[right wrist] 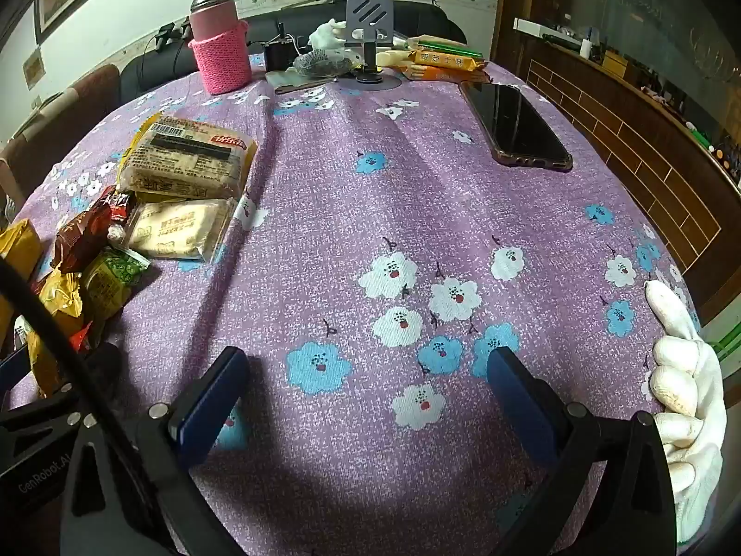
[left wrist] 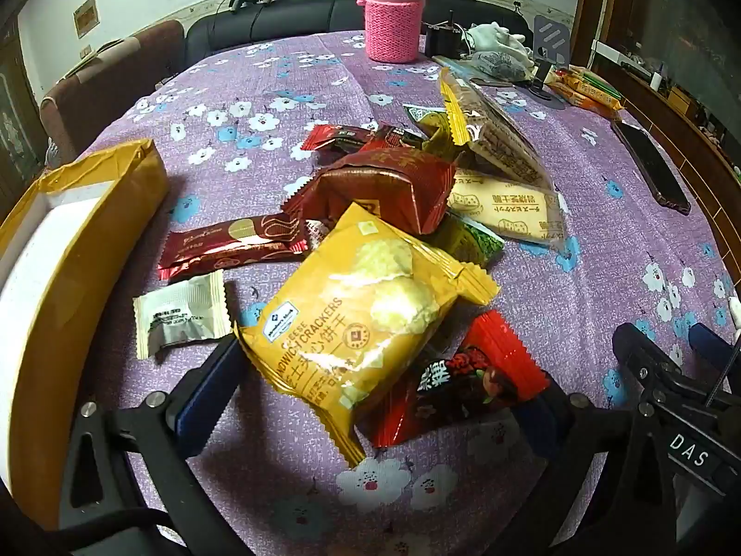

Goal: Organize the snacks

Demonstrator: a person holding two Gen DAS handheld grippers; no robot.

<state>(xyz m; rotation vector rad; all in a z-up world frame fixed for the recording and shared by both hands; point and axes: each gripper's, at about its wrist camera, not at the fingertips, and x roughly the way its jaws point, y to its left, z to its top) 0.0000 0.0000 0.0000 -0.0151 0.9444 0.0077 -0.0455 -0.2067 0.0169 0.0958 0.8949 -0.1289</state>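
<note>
A pile of snack packets lies on the purple flowered tablecloth (left wrist: 287, 92). Nearest in the left wrist view is a yellow cheese cracker packet (left wrist: 366, 319), with a red-and-black packet (left wrist: 467, 380) beside it. My left gripper (left wrist: 370, 398) is open, its fingers on either side of these two packets. A yellow box (left wrist: 74, 287) with a white inside stands at the left. My right gripper (right wrist: 366, 394) is open and empty over bare cloth, right of the pile (right wrist: 139, 213).
A pink flask in a knitted sleeve (left wrist: 393, 14) stands at the back. A dark phone (right wrist: 514, 125) lies at the right, with a phone stand (right wrist: 370, 41) and more packets (right wrist: 444, 60) behind it. A small white sachet (left wrist: 180, 315) lies by the box.
</note>
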